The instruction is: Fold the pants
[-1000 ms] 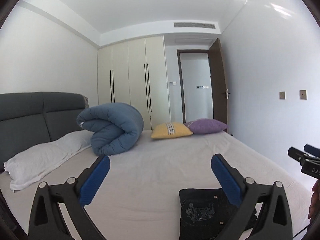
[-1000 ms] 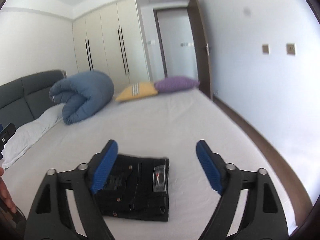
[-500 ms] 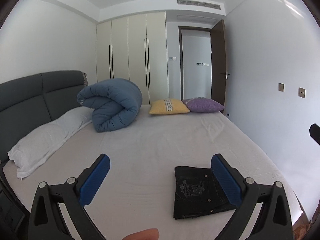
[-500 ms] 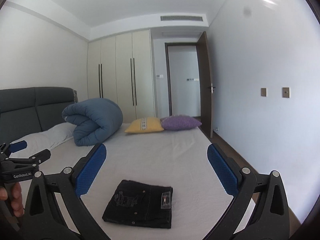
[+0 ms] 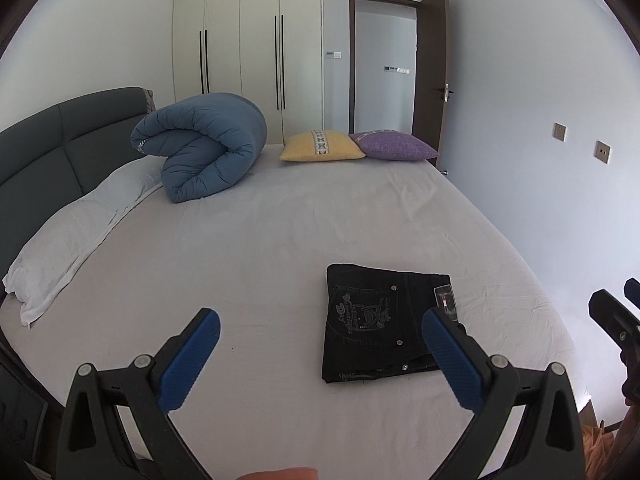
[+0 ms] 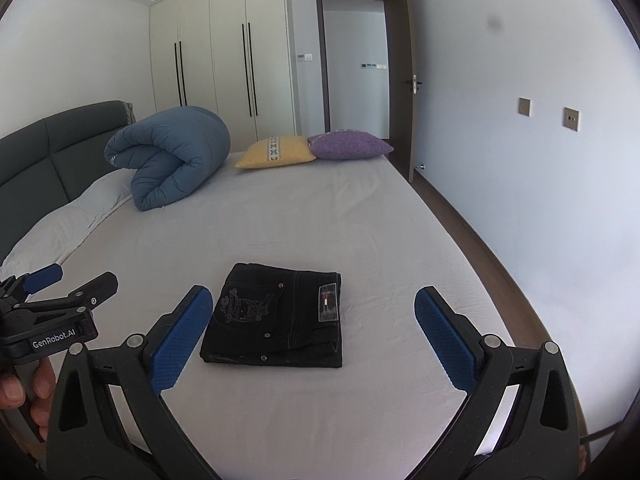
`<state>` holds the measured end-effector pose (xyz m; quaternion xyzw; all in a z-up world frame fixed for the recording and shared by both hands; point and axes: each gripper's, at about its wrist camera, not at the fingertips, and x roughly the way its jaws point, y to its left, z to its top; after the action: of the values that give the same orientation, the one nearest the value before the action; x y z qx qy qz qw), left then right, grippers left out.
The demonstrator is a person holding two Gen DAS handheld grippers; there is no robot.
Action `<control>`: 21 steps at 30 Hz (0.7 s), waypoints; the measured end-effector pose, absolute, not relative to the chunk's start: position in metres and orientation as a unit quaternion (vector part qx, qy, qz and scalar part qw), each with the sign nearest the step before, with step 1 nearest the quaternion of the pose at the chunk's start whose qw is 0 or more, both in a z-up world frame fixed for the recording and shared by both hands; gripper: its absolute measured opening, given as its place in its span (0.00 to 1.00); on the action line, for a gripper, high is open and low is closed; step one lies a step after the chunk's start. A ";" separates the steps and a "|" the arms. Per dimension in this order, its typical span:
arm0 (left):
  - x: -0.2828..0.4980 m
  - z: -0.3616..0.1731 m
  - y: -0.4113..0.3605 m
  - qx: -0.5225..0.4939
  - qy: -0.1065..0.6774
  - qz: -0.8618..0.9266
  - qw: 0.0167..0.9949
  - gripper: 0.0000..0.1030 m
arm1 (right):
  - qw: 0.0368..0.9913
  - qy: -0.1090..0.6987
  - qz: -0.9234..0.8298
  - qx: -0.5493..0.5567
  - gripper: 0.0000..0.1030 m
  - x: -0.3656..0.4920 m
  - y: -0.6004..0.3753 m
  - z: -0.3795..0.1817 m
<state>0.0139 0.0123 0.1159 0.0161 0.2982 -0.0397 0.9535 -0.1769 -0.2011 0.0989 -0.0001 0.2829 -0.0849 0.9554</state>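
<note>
pillow (image 5: 76, 236): lies along the far-left edge by the headboard, well apart from the work.
duvet (image 5: 204, 148): rolled and parked at the far left, probably to free the sheet.
left gripper (image 5: 320, 356): tongs spread wide, holding nothing, raised above the near sheet.
bed (image 6: 304, 216): broad bare sheet on every side of the bundle.
pants (image 6: 276, 316): compact dark rectangle near the bed's near edge, right of centre; folding looks finished.
right gripper (image 6: 314, 330): tongs wide apart, empty, hovering over the bundle without touching it.
</note>
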 end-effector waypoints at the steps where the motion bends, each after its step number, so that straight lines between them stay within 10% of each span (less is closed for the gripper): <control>1: 0.014 0.115 0.012 0.017 0.300 -0.039 0.953 1.00 | 0.954 0.288 -0.087 -0.001 1.00 -0.173 -0.203 0.095; 21: 0.019 0.090 0.008 0.019 0.340 -0.033 0.940 1.00 | 0.934 0.344 -0.090 0.021 1.00 -0.151 -0.214 0.054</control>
<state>0.0191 0.0077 0.0898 0.0187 0.3401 -0.0331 0.9396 -0.1506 -0.2135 0.0540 0.0213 0.3438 -0.0903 0.9344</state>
